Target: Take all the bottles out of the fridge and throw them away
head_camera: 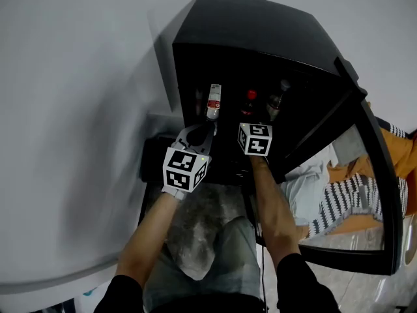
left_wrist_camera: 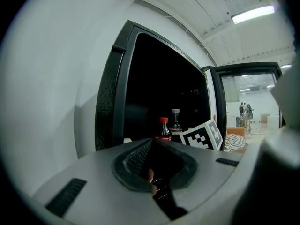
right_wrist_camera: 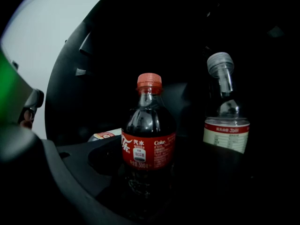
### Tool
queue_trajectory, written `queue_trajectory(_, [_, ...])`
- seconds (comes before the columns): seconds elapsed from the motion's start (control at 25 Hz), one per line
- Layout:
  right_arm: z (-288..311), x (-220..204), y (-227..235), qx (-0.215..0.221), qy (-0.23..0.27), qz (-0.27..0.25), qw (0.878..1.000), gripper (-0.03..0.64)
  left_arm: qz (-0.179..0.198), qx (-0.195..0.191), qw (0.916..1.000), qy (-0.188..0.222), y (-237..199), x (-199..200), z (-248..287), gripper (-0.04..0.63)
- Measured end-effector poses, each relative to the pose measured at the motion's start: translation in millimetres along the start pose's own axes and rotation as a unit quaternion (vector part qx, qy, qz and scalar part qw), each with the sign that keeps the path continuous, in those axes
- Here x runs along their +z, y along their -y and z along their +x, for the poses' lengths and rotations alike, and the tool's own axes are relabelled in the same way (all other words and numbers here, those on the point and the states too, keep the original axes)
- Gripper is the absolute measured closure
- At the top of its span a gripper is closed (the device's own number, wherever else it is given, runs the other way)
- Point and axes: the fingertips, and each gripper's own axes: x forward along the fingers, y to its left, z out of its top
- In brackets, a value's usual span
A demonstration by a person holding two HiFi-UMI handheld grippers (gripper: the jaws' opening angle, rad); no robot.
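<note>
Cola bottle (right_wrist_camera: pixel 149 130): red cap and label, dark contents, upright between the right fingers (right_wrist_camera: pixel 63 168); clear bottle (right_wrist_camera: pixel 227 125): pale cap, white label, upright, beyond and right of them; third bottle (head_camera: pixel 214 102) just ahead of the left fingers (head_camera: pixel 197 134); fridge (head_camera: pixel 260 25) black, door open.

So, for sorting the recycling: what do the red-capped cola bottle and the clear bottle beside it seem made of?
Cola bottle: likely glossy clear plastic, going by highlights and screw cap. Clear bottle: likely thin transparent plastic with ribbed cap; glass can't be excluded.

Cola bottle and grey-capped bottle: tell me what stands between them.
Nothing; the right gripper view shows only a dark bare gap between cola bottle and grey-capped bottle.
</note>
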Motion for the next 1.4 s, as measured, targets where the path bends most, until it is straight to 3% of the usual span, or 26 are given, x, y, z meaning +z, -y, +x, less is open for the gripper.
queue_trajectory(0.32, [-33.1,4.0,-3.8,-0.006,0.015,0.008,1.0,0.305,-0.005,-0.013,0.9999,-0.004,7.7,1.8,-3.6,0.595])
queue_trajectory(0.6, [-88.3,42.0,-20.1,-0.02,0.021,0.012,1.0,0.306,-0.018,-0.037,0.9991,-0.012,17.5,33.2,-24.0,0.595])
queue_trajectory(1.08, [-219.4,194.7,-68.0,-0.022,-0.023,0.034,0.999,0.305,-0.031,-0.048,0.9969,-0.054,25.7,189.4,-105.3,0.597])
queue_trajectory(1.4, [-280.7,293.9,-69.0,-0.016,-0.038,0.035,0.999,0.305,-0.06,-0.038,0.9966,-0.042,29.1,276.2,-151.7,0.595])
